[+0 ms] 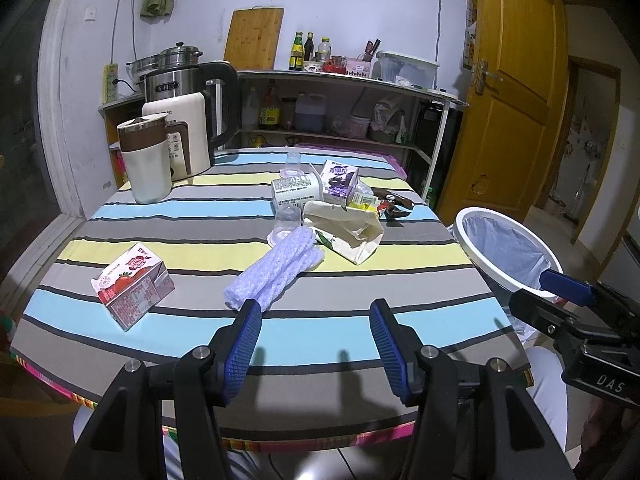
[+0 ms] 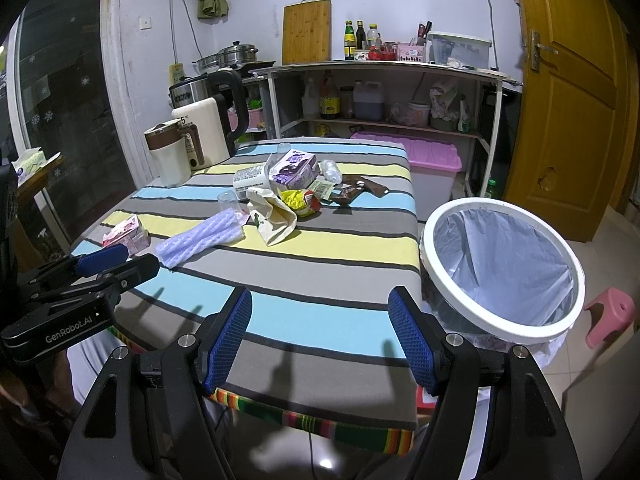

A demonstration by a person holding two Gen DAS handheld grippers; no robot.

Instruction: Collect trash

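Note:
Trash lies on the striped table [image 1: 360,320]: a red milk carton [image 1: 132,285] at the near left, a purple foam net [image 1: 276,272] in the middle, a beige paper bag [image 1: 348,232], a purple carton [image 1: 339,182], a white carton [image 1: 296,192], clear plastic cups [image 1: 285,224] and dark wrappers [image 1: 394,202]. A white bin with a bag liner [image 2: 504,264] stands right of the table. My left gripper [image 1: 316,344] is open and empty above the near edge, just short of the foam net. My right gripper [image 2: 320,336] is open and empty near the table's front right corner, beside the bin.
A cream kettle [image 1: 184,136], a cream-and-brown jug [image 1: 146,160] and a steel kettle stand at the table's far left. Shelves with bottles [image 1: 340,112] stand behind. A pink-lidded box [image 2: 420,160], a pink stool [image 2: 610,316] and a wooden door [image 2: 568,80] are at the right.

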